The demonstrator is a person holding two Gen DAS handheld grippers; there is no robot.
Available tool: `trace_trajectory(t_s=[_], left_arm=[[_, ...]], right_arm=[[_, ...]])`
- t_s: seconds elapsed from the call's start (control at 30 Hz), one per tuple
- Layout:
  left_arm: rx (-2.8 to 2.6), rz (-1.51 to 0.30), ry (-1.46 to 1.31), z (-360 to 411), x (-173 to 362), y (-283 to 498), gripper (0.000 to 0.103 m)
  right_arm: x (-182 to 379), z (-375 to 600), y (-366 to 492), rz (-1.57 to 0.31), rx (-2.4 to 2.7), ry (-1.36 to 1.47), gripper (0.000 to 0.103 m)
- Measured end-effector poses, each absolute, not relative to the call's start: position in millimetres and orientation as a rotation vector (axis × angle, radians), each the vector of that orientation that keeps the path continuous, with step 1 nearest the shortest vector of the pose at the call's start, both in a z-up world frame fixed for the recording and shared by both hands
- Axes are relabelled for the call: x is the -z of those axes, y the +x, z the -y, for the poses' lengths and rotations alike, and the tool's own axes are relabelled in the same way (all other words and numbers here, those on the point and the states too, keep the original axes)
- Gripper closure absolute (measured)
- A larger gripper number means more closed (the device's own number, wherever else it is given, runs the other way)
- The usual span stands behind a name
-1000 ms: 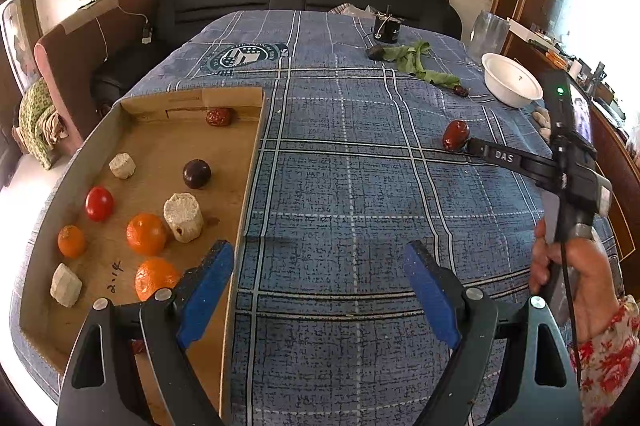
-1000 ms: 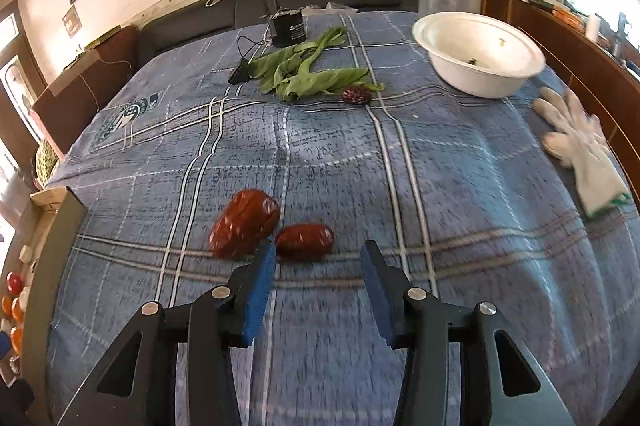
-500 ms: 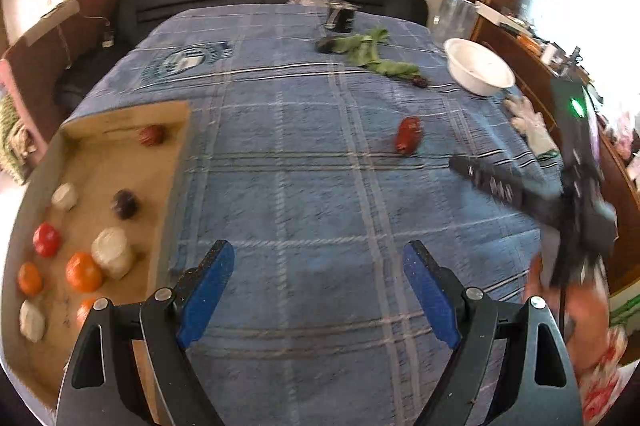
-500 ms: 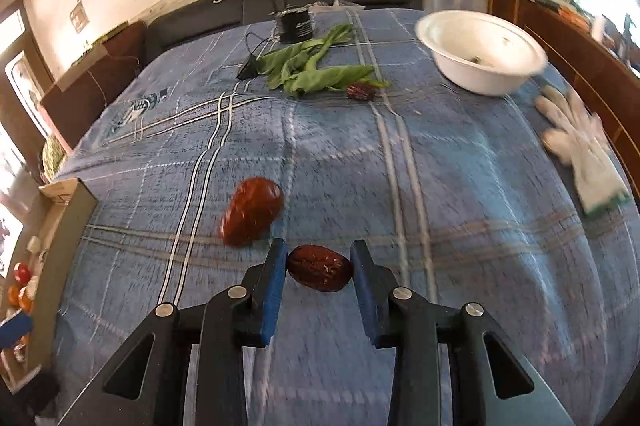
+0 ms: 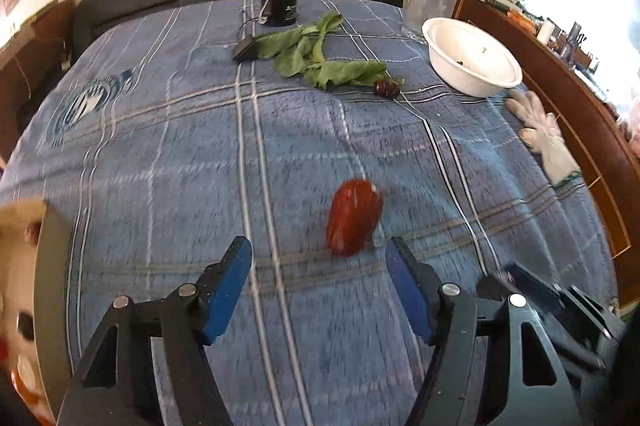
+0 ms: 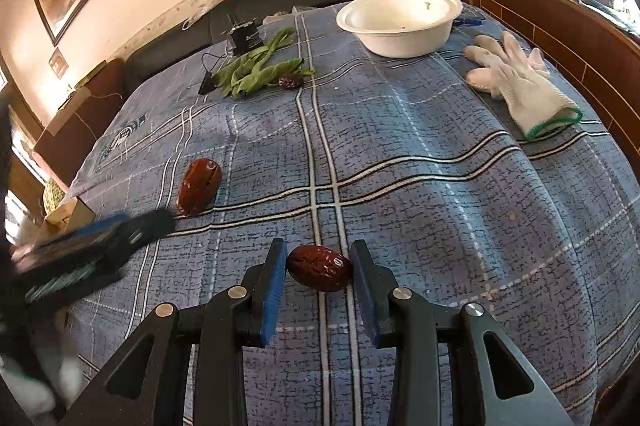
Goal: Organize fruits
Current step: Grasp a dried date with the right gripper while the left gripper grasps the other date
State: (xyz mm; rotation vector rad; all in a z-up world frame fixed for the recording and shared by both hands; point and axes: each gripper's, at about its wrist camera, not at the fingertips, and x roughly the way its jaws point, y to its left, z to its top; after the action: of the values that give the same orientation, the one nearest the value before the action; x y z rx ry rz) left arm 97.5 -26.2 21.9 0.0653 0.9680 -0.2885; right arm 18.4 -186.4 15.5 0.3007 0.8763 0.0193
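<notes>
Small date (image 6: 319, 268): I am holding it between the blue pads of my right gripper (image 6: 320, 276), lying crosswise, over the checked blue cloth (image 6: 420, 154), well on my side of the white bowl (image 6: 400, 20).
Right gripper: it is nearly closed, both pads pressing on the date's two ends; whether the fruit is lifted or resting on the cloth I cannot tell.
Large date (image 5: 353, 216): it is lying on the cloth just ahead of my left gripper (image 5: 320, 286), closer to the right finger, far nearer me than the bowl.
Left gripper: it is standing wide apart and holding nothing.
Handling: I am judging both dates light, wrinkled and leathery, slightly yielding, not slippery and not fragile; a gentle squeeze should do. I would take the large one across its narrow middle, since its long axis is pointing away from me.
Third date (image 6: 291, 82): it is sitting against the green leaves (image 6: 256, 70), left of the bowl.
Right view only: it is showing the small date in the pads, and the glove (image 6: 516, 86) whole, right of the bowl.
Left view only: it is showing the cardboard tray (image 5: 50, 266) edge far left of the bowl, with blurred fruit inside, and the large date nearly between my open fingers.
</notes>
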Motion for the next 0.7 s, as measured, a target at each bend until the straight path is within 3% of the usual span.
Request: trace_trajectory(t_s=[0.13,0.2,0.27,0.3,0.7], left_arm=[[0.281,-0.985,0.104,37.9,-10.7,111.6,0.035],[0.279,-0.977,0.124,41.8,-7.8,112.2,0.040],[0.274,-0.953,0.157,44.3,-7.7,108.3,0.068],[0.278,-0.949,0.165,44.7,-8.3,106.3,0.075],[0.365,-0.924,-0.124,-39.3,-64.7,24.5,0.074]], right_arm=[[-16.1,183.2,18.1,-0.875,-0.039,0.298,0.068],[-15.8,182.9,17.6,-0.873,-0.046,0.300,0.068],[-15.7,181.5,17.1,-0.871,-0.048,0.297,0.068],[-15.6,181.5,16.6,-0.870,-0.048,0.296,0.068],[-20.1,186.6,10.5,-0.831,-0.085,0.357,0.068]])
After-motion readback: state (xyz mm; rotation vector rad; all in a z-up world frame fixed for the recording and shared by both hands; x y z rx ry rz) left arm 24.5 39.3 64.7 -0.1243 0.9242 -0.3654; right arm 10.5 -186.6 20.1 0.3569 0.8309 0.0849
